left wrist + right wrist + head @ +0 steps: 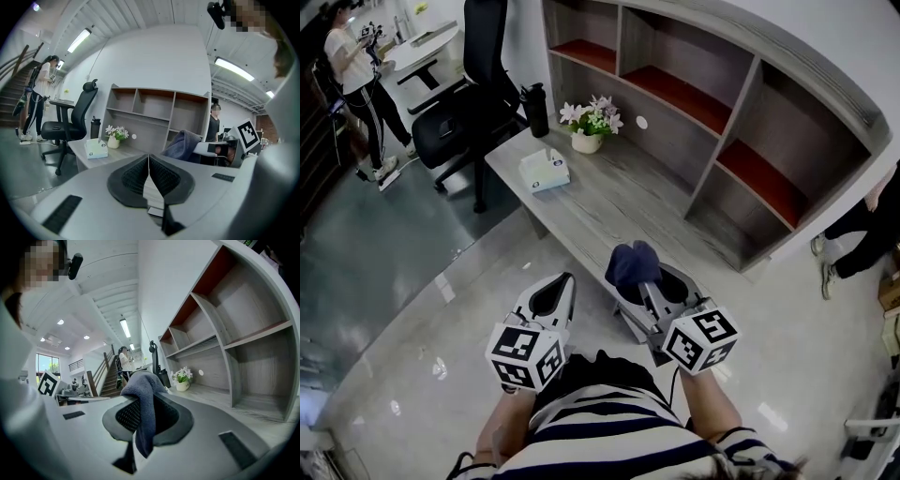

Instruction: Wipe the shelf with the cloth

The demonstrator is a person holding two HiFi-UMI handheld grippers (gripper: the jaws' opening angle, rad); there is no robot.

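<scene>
A dark blue cloth point(633, 262) is bunched between the jaws of my right gripper point(645, 281), which is shut on it; in the right gripper view the cloth point(143, 404) drapes over the jaws of that gripper point(145, 416). The grey wooden shelf point(712, 103) with red-brown boards stands beyond a low grey ledge point(619, 202). My left gripper point(551, 298) hangs shut and empty left of the right one, short of the ledge; in its own view the left gripper point(149, 180) has its pads pressed together. The shelf point(220, 329) opens to the right of the cloth.
On the ledge sit a tissue box point(544, 170), a white pot of flowers point(589, 122) and a black bottle point(534, 110). A black office chair point(464, 103) stands left of the ledge. A person point(358, 80) stands far left; another person's legs point(862, 230) are at the right.
</scene>
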